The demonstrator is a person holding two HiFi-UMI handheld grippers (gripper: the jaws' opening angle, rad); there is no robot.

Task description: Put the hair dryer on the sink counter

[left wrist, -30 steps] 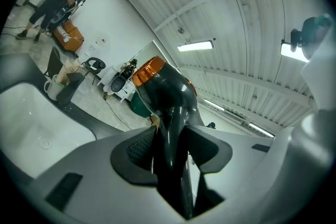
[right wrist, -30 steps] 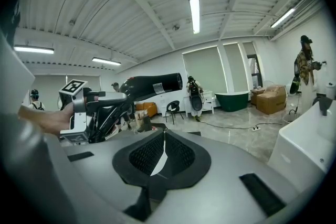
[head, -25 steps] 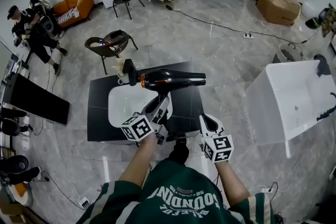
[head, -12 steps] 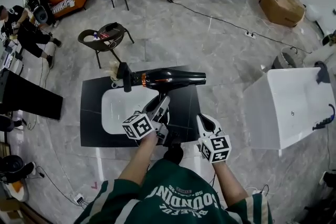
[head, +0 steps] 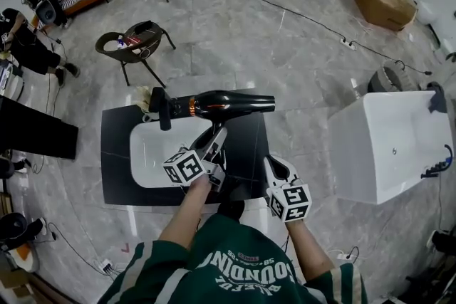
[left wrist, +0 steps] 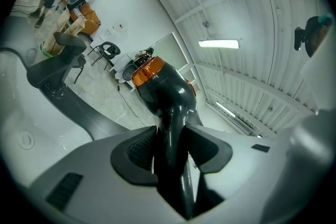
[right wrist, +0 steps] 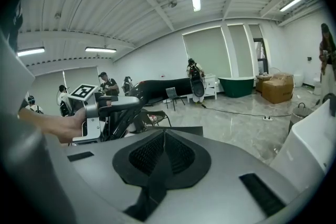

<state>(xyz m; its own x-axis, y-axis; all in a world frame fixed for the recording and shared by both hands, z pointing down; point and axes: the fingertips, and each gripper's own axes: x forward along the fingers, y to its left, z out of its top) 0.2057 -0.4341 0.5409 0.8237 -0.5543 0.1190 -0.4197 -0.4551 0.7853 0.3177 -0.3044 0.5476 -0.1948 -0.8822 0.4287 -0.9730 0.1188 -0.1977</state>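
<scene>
Firmly, left gripper [head: 216, 139] clamps hair dryer [head: 222, 104], seemingly above sink counter [head: 115, 166].

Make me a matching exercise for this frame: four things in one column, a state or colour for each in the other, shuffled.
Things:
1. hair dryer
2. left gripper
3. right gripper
4. sink basin

States:
A. jaws together, nothing between them
B. white, set in the black counter
C. black with an orange band, up in the air
D. closed on the dryer

Pairs: 1-C, 2-D, 3-A, 4-B
</scene>
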